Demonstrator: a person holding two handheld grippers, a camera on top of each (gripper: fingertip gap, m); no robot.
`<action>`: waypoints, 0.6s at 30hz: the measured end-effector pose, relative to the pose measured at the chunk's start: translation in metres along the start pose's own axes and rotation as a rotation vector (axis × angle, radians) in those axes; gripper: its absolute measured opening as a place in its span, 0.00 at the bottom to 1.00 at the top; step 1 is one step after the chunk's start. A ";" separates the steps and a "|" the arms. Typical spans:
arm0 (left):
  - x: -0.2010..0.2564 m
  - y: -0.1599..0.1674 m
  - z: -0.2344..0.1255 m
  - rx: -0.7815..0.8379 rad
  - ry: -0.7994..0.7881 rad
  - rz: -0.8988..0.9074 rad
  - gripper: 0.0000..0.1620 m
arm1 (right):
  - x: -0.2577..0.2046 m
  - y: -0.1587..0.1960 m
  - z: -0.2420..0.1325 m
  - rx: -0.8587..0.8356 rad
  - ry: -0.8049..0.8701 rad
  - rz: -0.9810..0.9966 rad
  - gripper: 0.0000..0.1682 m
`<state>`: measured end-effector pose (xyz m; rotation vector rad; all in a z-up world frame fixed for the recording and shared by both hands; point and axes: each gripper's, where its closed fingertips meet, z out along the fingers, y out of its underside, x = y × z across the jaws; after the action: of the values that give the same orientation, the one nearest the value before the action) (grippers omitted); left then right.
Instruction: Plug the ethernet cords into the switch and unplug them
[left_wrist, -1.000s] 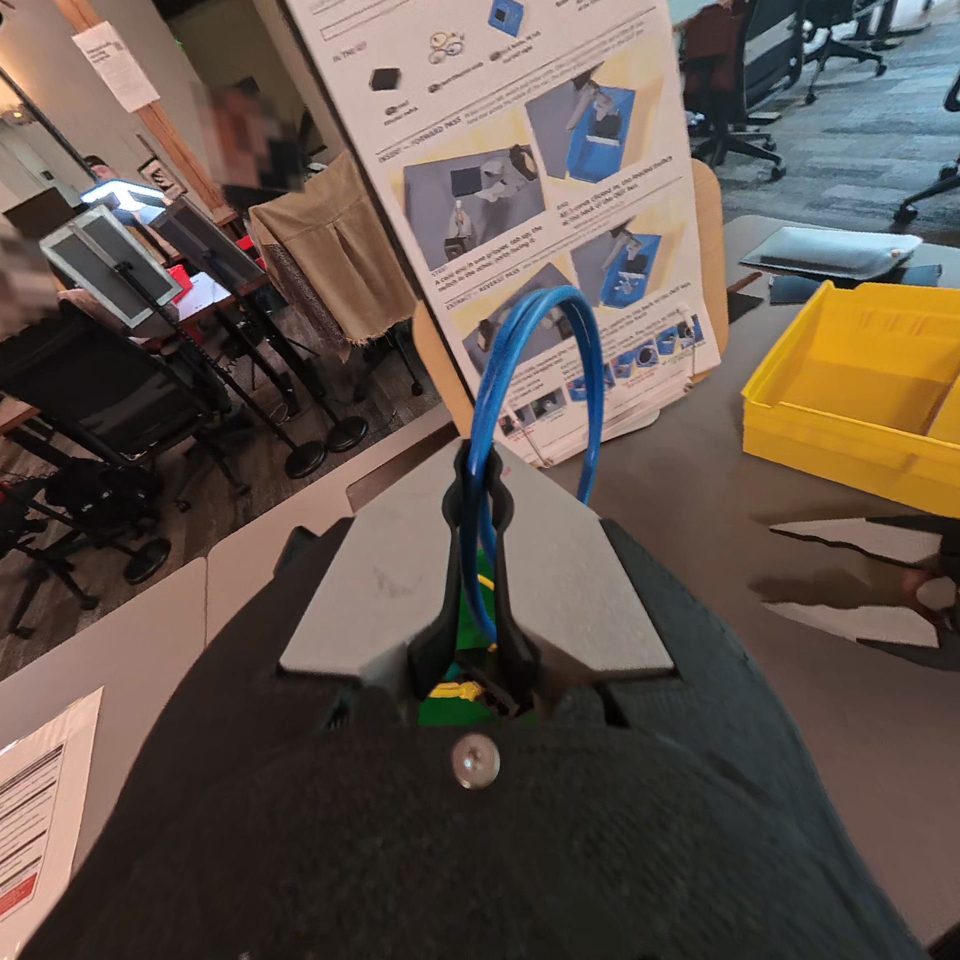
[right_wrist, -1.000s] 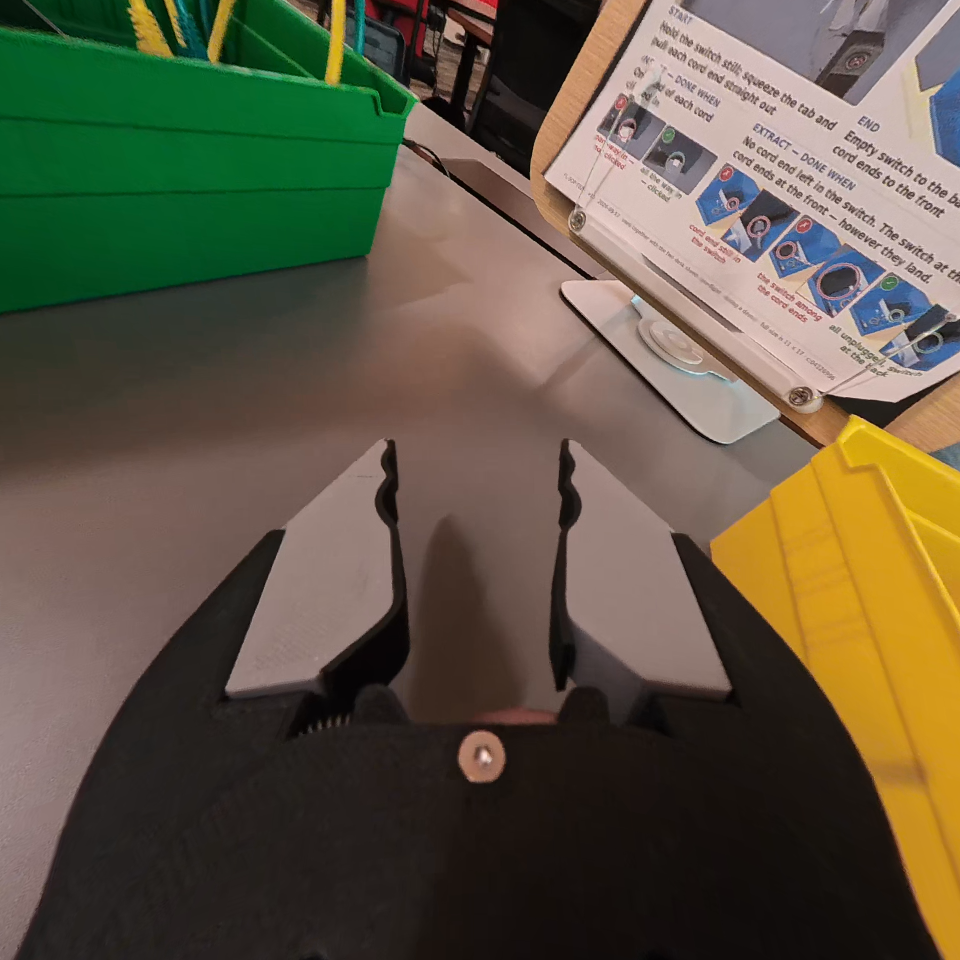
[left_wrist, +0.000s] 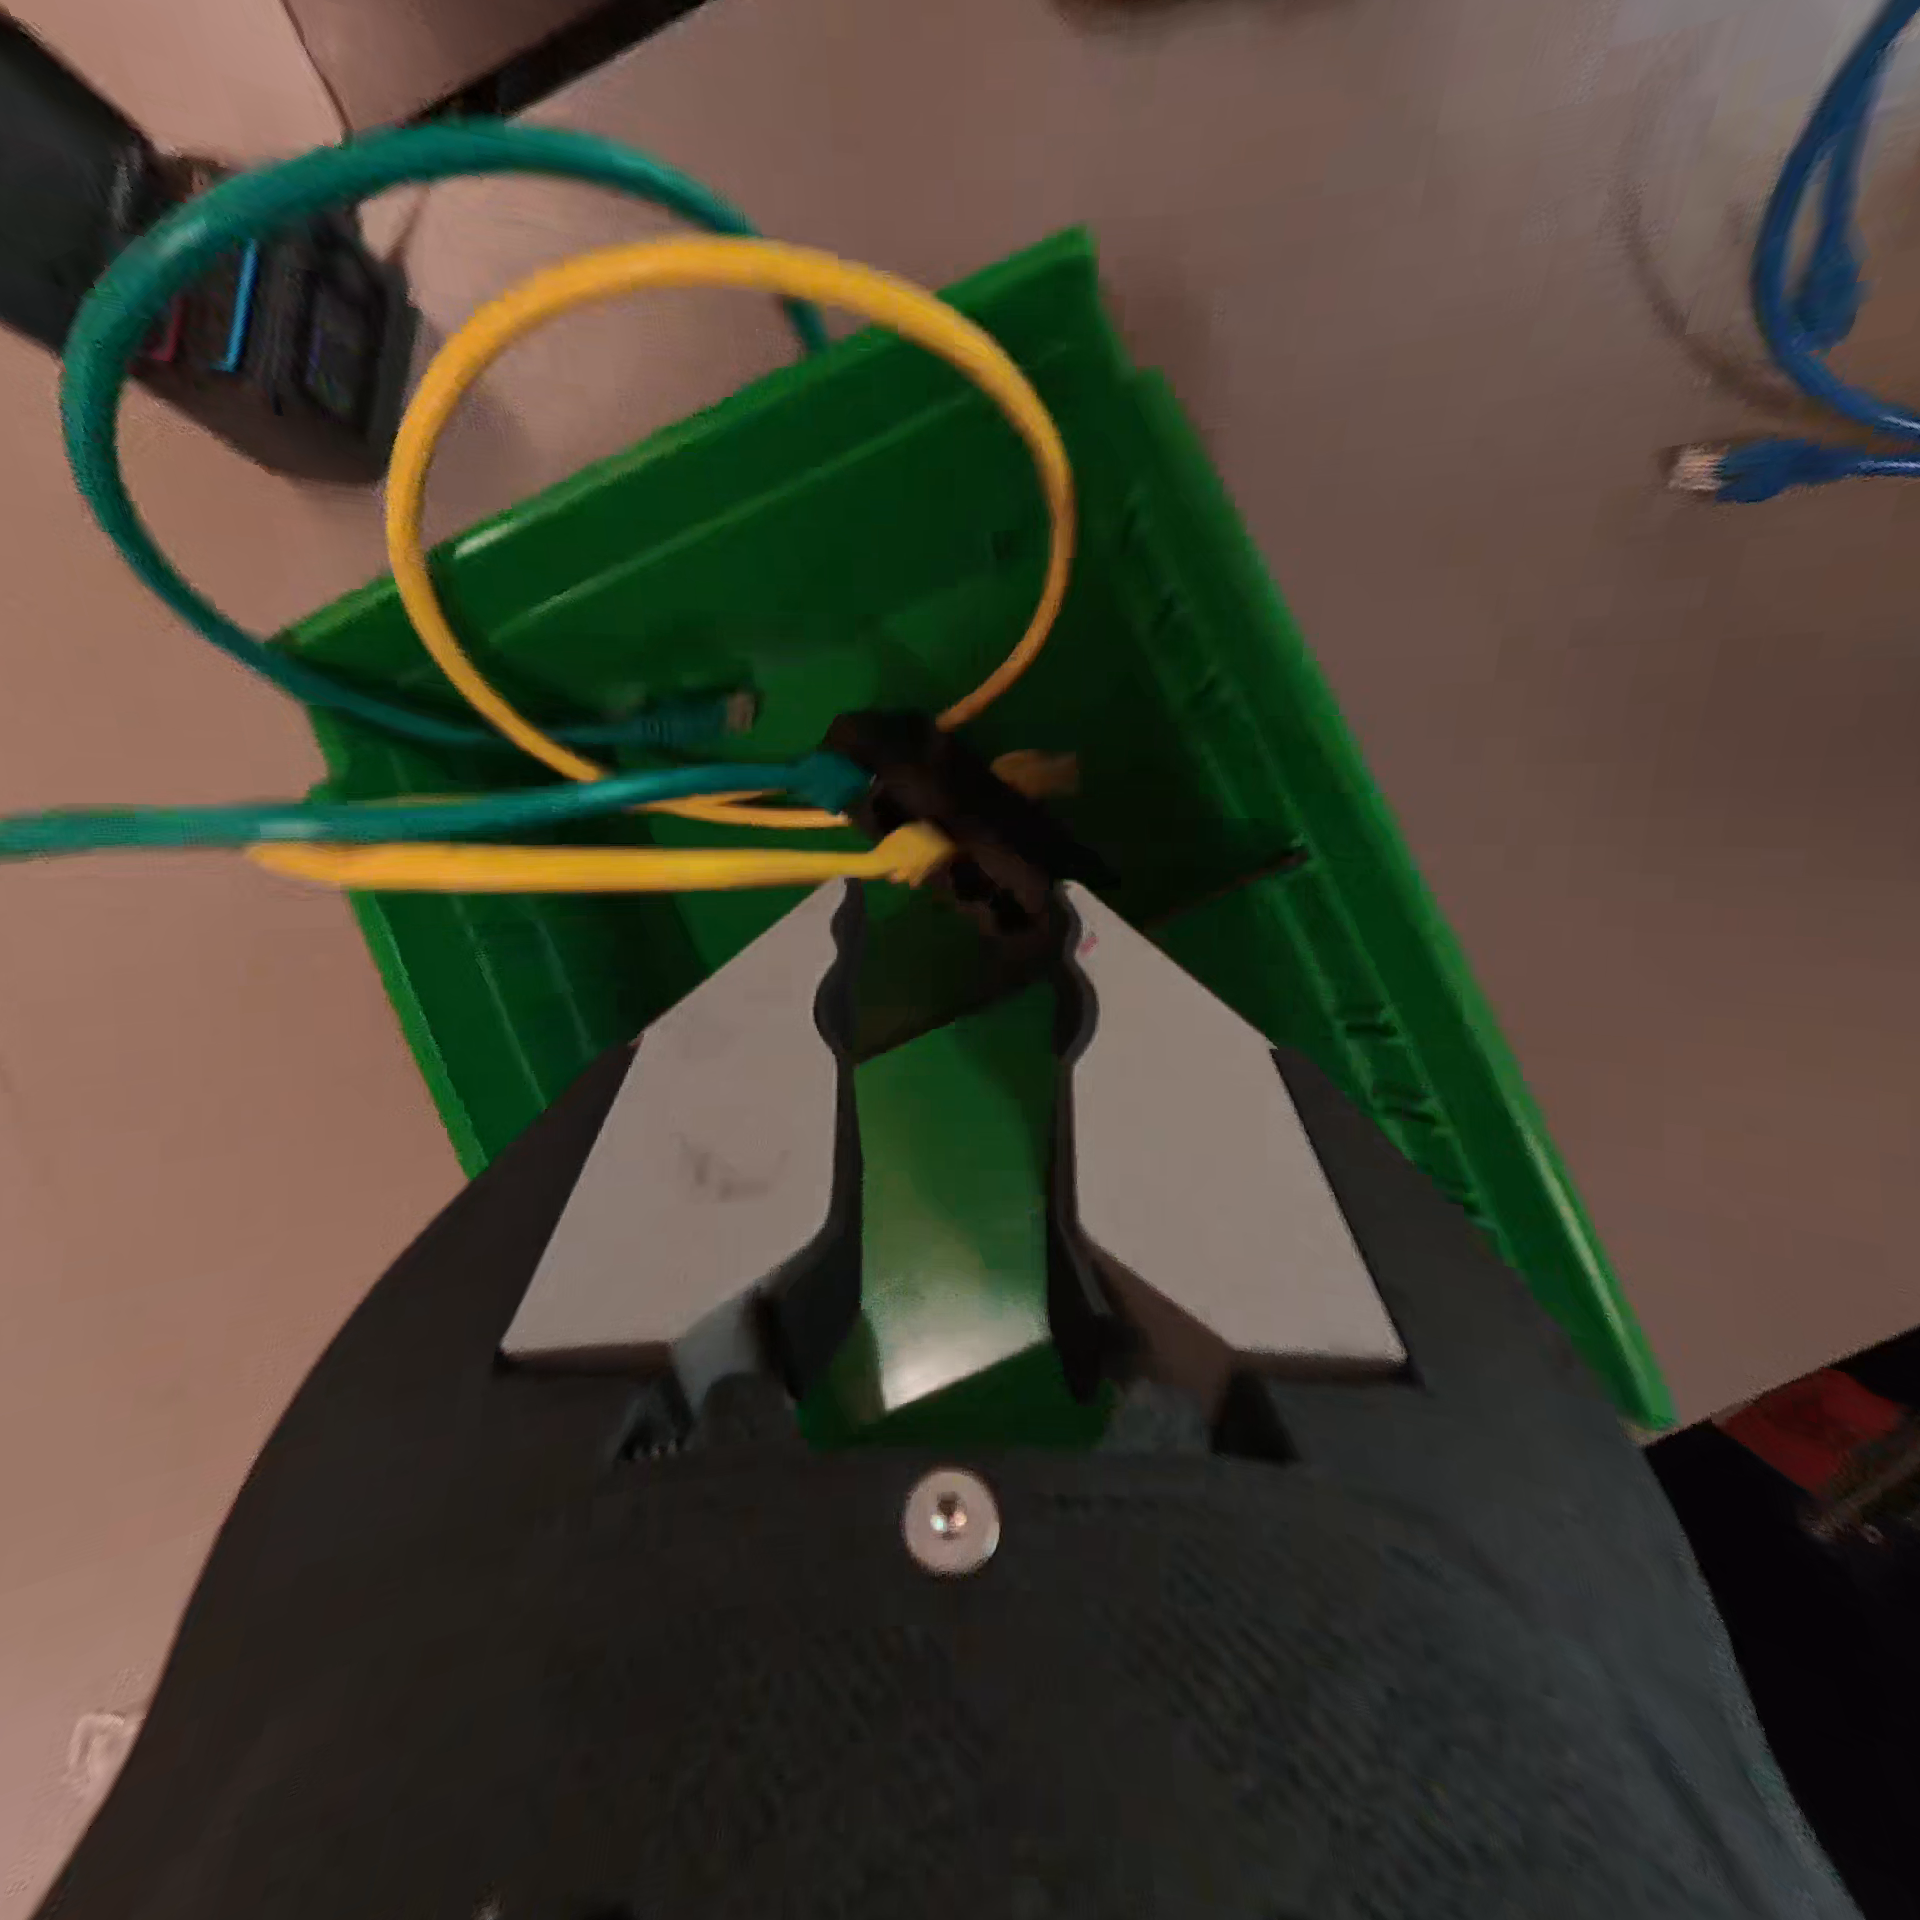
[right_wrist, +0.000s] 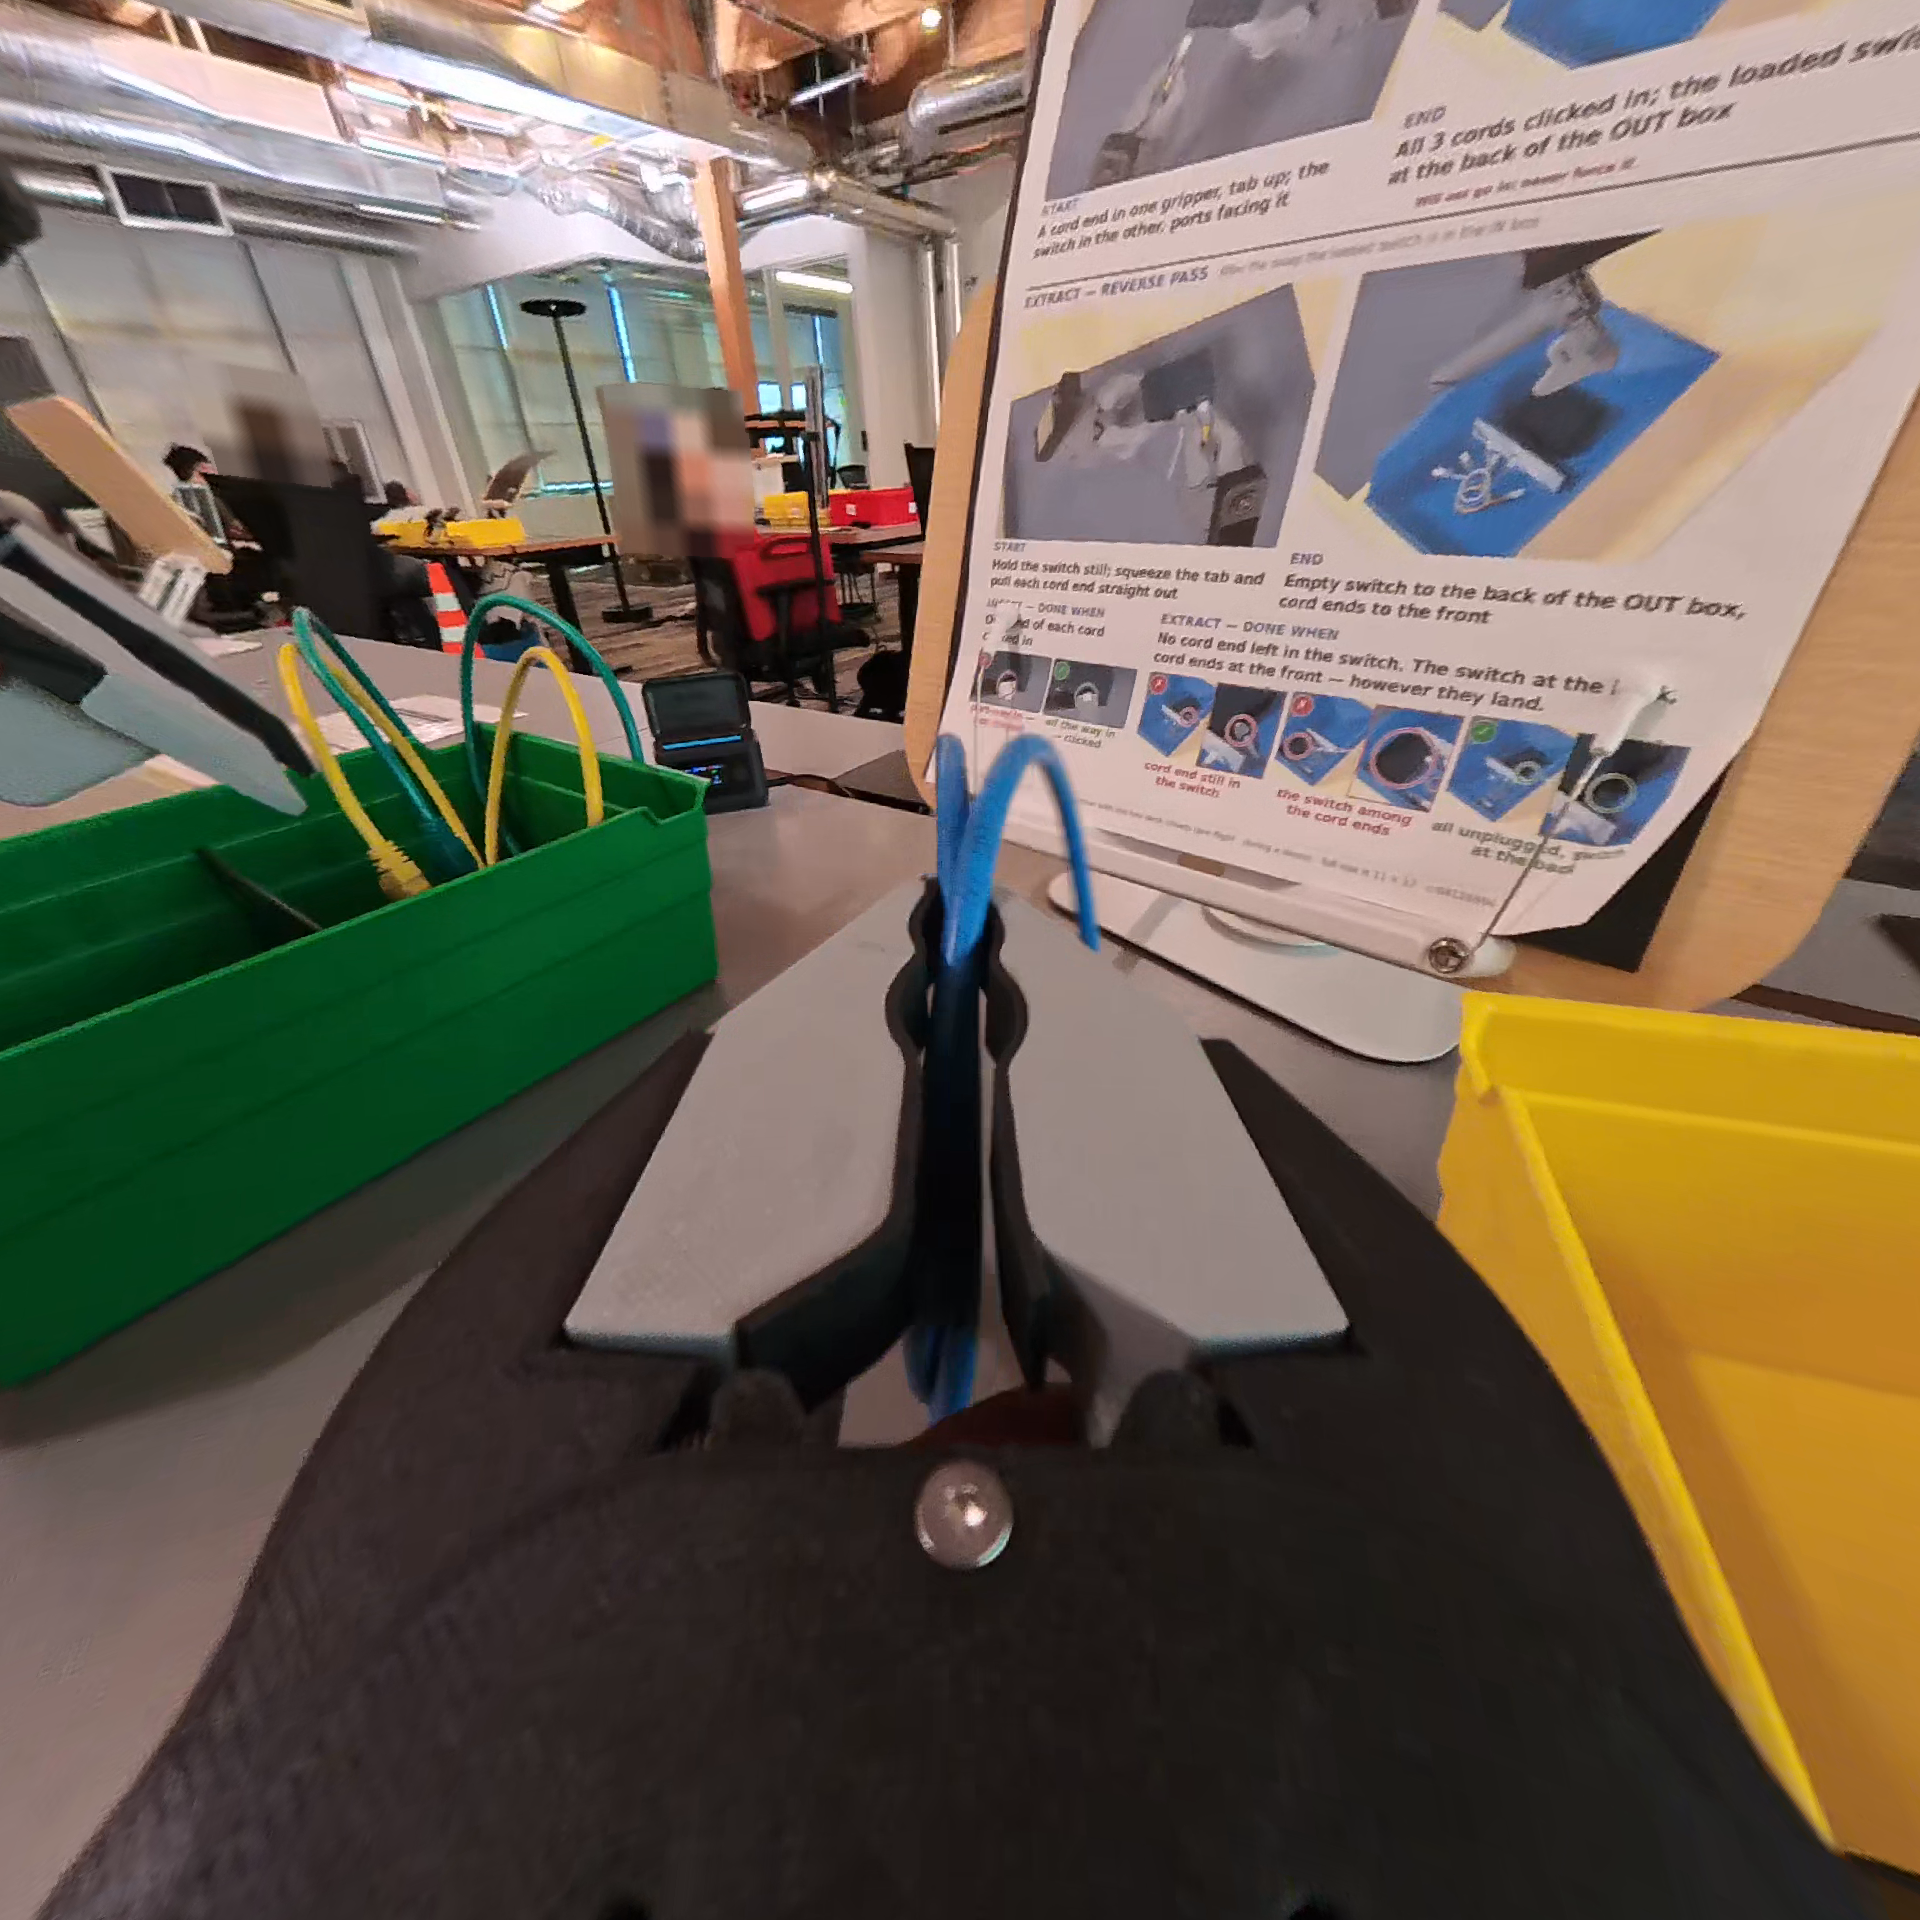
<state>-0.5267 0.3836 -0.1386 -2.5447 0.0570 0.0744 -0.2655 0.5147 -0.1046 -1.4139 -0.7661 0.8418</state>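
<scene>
In the left wrist view, the left tongs (left_wrist: 951, 914) point down into the green bin (left_wrist: 1226, 665), which stands on the surface (left_wrist: 1455, 727). The two fingers stand apart with an empty gap between them, so these tongs are released. Just past the fingertips a small black switch (left_wrist: 935, 800) lies in the bin. A yellow cord (left_wrist: 727, 270) and a green cord (left_wrist: 125, 499) meet the switch at its side and rise from it in loops over the bin's edge; the picture is too blurred to tell whether the plugs are fully seated. At the upper right the blue cord (left_wrist: 1808, 312) hangs, with one free plug near the surface.

In the right wrist view, the right tongs (right_wrist: 958, 925) are clenched on the blue cord (right_wrist: 1023, 774), which runs between the fingers and comes out in front as a short loop. To the left is the green bin (right_wrist: 416, 997) with the yellow cord (right_wrist: 540, 717) and the green cord (right_wrist: 520, 613) standing up out of it. To the right is a yellow bin (right_wrist: 1662, 1195). Behind the tongs stands an instruction board (right_wrist: 1403, 468).
</scene>
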 end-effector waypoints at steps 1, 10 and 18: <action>-0.006 0.006 0.000 0.005 -0.009 -0.024 0.21 | -0.002 0.000 0.000 0.000 -0.006 0.005 0.01; -0.025 -0.003 0.025 0.111 0.011 -0.228 0.25 | -0.010 0.006 0.003 -0.011 0.000 -0.074 0.01; -0.026 -0.025 0.022 0.183 0.019 -0.198 0.02 | -0.018 0.047 0.015 -0.199 -0.027 -0.127 0.25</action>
<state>-0.5525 0.4176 -0.1411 -2.3549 -0.1732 -0.0313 -0.2891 0.5059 -0.1505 -1.5140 -0.9711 0.7021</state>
